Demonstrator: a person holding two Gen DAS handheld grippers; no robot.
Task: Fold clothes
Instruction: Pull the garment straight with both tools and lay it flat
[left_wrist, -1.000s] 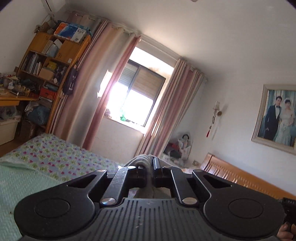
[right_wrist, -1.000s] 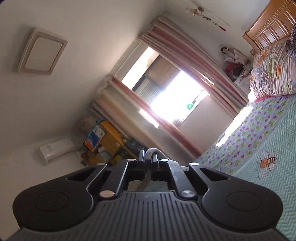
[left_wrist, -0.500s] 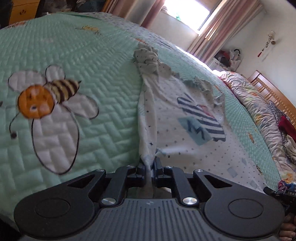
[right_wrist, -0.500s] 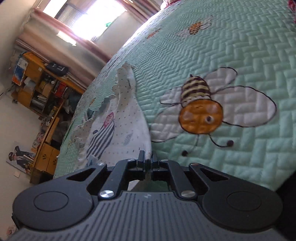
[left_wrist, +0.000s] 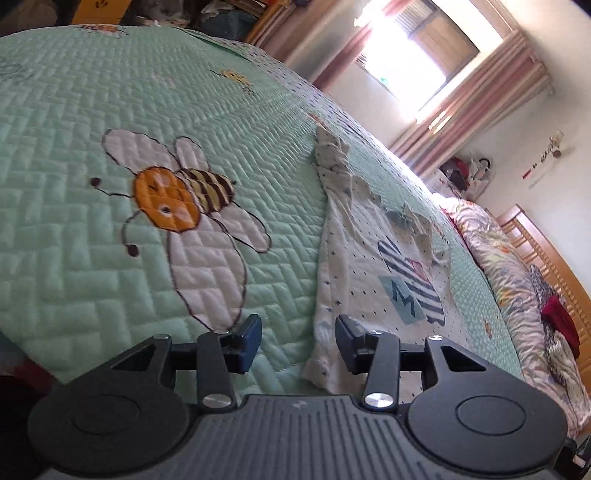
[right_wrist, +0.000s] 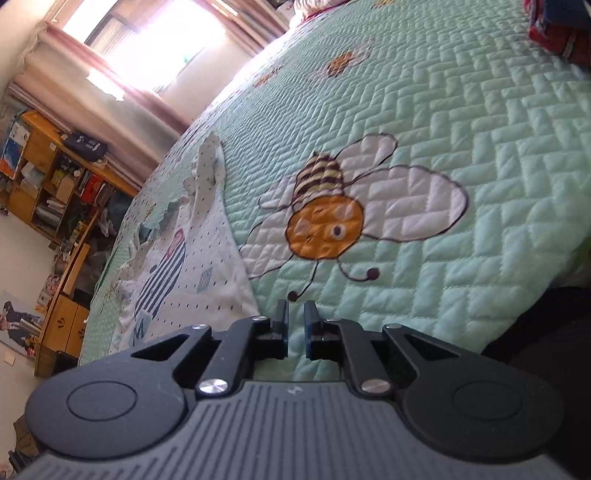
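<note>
Cloth like this white dotted garment (left_wrist: 351, 258) looks thin, light and limp to us, so we judge it will sag and crease wherever it goes unsupported. It lies spread out, not folded, on the green quilted bedspread (left_wrist: 110, 92), hem near the bed's edge, bunched top toward twelve o'clock. We would take it at corners or along the hem, pinching little fabric. Our left gripper (left_wrist: 298, 341) hangs released, jaws wide, the near corner between them but not pinched. Our right gripper (right_wrist: 294, 328) is parted narrowly over bare quilt, holding nothing, the garment at ten o'clock. A rumpled floral duvet (left_wrist: 517, 295) lies at three o'clock of the left view, apart from the garment; nothing blocks us.
</note>
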